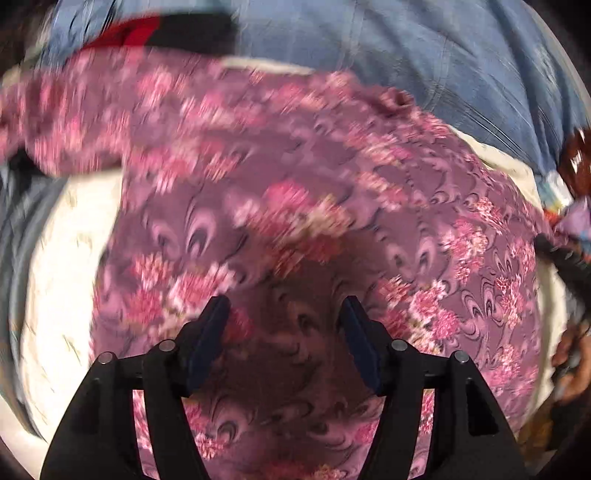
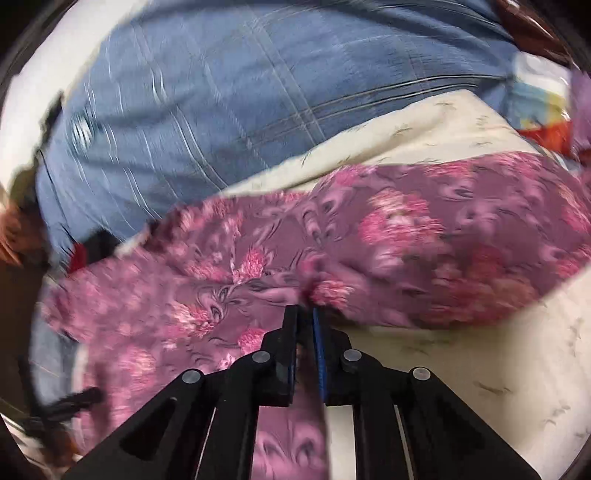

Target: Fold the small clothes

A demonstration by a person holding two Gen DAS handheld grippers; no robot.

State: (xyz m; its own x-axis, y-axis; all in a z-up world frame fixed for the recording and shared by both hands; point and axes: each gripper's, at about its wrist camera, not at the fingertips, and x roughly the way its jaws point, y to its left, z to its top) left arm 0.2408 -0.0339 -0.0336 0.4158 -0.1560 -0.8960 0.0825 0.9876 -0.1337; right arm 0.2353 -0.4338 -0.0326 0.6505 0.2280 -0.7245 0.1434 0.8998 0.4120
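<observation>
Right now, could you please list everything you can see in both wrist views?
floral garment: one, purple with pink flowers, spread over the cream sheet, under both grippers.
cream sheet: one, off-white with small dark marks, beneath the garment.
blue cloth: one, blue with pale stripes, behind the sheet.
red and black item: one, partly hidden, upper left of the left wrist view; too blurred to identify.
left gripper: one, black with blue pads, jaws apart above the garment.
right gripper: one, black with blue pads, pinching a fold of the garment.

no readable text, no labels, brands, numbers or signs, both views motion-blurred, only unlettered printed patterns on cloth
</observation>
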